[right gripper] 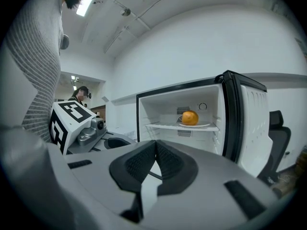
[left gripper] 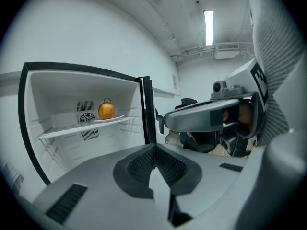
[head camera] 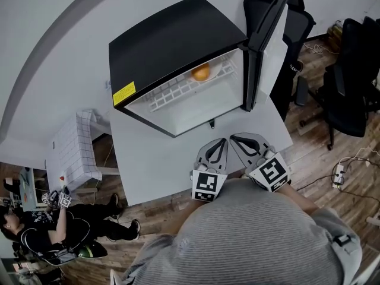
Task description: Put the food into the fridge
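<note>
Left gripper [left gripper: 154, 150]: jaws pressed together, nothing between them. Right gripper [right gripper: 156, 147]: same, jaws closed, empty. Both hover side by side over white table [head camera: 154, 159], in front of fridge [head camera: 172, 40], tips toward its open cavity, touching nothing.

Orange [head camera: 200, 72] inside fridge, on white plate [right gripper: 194, 125] on wire shelf [head camera: 178, 91], near back wall. Fridge door [head camera: 267, 34] swung wide at fridge's right. Black office chair [head camera: 297, 16] behind door. Seated person [head camera: 35, 230] well left of fridge, on the floor.
</note>
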### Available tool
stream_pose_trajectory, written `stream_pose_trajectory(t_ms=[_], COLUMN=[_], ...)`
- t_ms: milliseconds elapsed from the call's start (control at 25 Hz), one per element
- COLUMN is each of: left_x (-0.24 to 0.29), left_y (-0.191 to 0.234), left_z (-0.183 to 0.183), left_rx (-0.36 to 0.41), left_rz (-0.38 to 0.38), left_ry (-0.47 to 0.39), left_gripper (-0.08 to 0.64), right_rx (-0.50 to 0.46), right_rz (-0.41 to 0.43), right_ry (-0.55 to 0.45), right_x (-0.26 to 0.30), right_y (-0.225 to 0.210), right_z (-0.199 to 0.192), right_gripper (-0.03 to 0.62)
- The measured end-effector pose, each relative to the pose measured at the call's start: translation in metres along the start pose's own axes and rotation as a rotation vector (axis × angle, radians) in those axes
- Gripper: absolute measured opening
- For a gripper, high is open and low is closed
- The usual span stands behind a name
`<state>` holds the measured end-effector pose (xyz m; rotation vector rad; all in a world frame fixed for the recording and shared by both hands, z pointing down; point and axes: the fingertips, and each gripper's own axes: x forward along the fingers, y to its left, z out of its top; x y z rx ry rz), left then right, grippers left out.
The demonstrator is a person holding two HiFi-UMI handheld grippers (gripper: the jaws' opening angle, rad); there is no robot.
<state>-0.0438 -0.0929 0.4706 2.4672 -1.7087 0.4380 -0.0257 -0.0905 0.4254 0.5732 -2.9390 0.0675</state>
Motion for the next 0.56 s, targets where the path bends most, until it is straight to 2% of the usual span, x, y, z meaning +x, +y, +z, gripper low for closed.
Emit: stream_pose_trajectory(t_ms=[560], left_x=[0.0000], left_y=[-0.0008], left_z=[-0.0041], left_rx=[0.002], left_rz=[-0.015], left_ry=[0.009], left_gripper=[0.011], right_rx=[-0.003], right_rz=[0.006], right_ry=[0.010], right_x=[0.0052], right_y=[0.0042], right_z=[-0.0018], right_gripper=[0.012])
